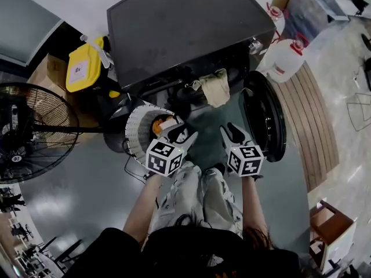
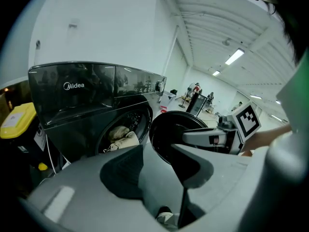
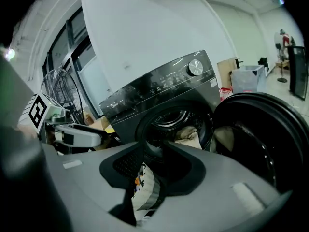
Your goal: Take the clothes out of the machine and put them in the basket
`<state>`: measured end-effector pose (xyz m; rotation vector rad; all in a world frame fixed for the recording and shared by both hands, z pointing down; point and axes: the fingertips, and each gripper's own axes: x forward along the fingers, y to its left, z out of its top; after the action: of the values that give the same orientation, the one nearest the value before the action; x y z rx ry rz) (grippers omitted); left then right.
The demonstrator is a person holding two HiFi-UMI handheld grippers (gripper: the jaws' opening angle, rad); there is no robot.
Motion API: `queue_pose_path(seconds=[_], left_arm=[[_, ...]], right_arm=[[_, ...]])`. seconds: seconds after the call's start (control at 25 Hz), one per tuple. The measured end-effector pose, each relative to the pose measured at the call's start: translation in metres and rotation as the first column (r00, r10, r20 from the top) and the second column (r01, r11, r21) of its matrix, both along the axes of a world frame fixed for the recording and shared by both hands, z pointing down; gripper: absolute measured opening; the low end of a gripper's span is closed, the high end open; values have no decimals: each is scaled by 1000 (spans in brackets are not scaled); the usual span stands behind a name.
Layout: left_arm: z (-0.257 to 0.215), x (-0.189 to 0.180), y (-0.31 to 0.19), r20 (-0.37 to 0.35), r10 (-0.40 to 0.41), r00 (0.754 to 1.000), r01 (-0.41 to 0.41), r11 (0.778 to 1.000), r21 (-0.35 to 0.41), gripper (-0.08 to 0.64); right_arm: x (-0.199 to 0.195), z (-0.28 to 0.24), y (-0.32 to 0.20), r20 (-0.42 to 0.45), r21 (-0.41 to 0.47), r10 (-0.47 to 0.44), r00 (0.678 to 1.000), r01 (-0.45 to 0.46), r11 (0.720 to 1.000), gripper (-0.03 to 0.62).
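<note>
Beige cloth (image 1: 215, 88) spills out of the round mouth of the dark washing machine (image 1: 185, 22) and drapes over the lower lip, with more pale fabric bunched inside the drum behind it. Nothing is touching it. The round door (image 1: 265, 120) swings wide open to the right of the opening.

Down on the grey floor (image 1: 87, 178), left of the opening and near the machine's front, sits the white ribbed basket (image 1: 139, 129), with something orange (image 1: 162, 122) showing inside it.

Now the hands. The left gripper (image 1: 184, 133) hangs by the basket's right rim, nose aimed at the machine, jaws apart and nothing between them. The right gripper (image 1: 231, 131) is level with it, facing the drum with the open door beside it. Its jaws stand apart too, gripping nothing, and its own view shows the basket through the gap. The two are well short of the cloth.

The person stands square to the machine, light trousers (image 1: 197, 196) below the two marker cubes. Further out, a yellow container (image 1: 84, 68) sits left of the machine, a black fan (image 1: 35, 126) stands beyond the basket, and white jugs (image 1: 287, 59) with red caps stand on the right.
</note>
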<state>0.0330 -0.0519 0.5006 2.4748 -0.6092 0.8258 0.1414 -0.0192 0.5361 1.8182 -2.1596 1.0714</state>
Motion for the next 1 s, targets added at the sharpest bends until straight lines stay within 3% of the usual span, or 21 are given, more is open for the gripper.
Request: queue_pose_path(seconds=[0.52, 1.0], left_arm=[[51, 40, -33, 20, 70, 997, -69, 998, -4, 187], [111, 50, -74, -26, 105, 994, -105, 994, 1, 187]], right_arm=[[29, 105, -69, -85, -54, -29, 996, 25, 998, 143], [36, 222, -134, -182, -58, 3, 983, -14, 998, 163]])
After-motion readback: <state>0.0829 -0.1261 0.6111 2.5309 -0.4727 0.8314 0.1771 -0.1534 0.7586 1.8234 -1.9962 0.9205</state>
